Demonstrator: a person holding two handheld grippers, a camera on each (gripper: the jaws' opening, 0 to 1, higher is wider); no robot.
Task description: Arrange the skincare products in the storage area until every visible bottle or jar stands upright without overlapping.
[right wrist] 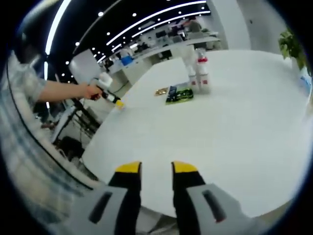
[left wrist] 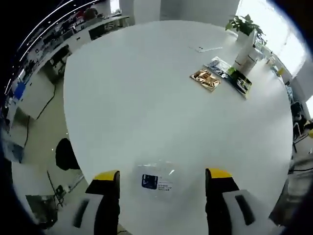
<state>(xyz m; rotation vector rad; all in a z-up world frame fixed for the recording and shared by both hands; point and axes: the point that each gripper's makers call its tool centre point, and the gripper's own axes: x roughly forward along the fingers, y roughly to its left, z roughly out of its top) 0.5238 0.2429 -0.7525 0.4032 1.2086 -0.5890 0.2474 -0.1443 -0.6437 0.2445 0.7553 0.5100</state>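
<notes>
Left gripper view: the left gripper (left wrist: pixel 163 178) hangs over a white table (left wrist: pixel 146 98), jaws spread wide and empty, with a clear packet (left wrist: pixel 157 181) bearing a dark label lying flat on the table between the two tips. Far ahead and to the right of the jaws lie one gold sachet (left wrist: pixel 205 79) and one dark sachet (left wrist: pixel 234 78), just beside a white bottle (left wrist: pixel 247 58) and one potted plant (left wrist: pixel 246 27).

Right gripper view: the right gripper (right wrist: pixel 152 169) has its jaws nearly together, holding nothing, well short of the products. Two bottles (right wrist: pixel 198 71) stand upright far ahead, a dark sachet (right wrist: pixel 180 93) just before them. The other gripper (right wrist: pixel 108 93) enters from the left.

Judged step: approach, nothing grasped yet. Next, each gripper must close the distance to the products; flat sachets call for an edge grip.
</notes>
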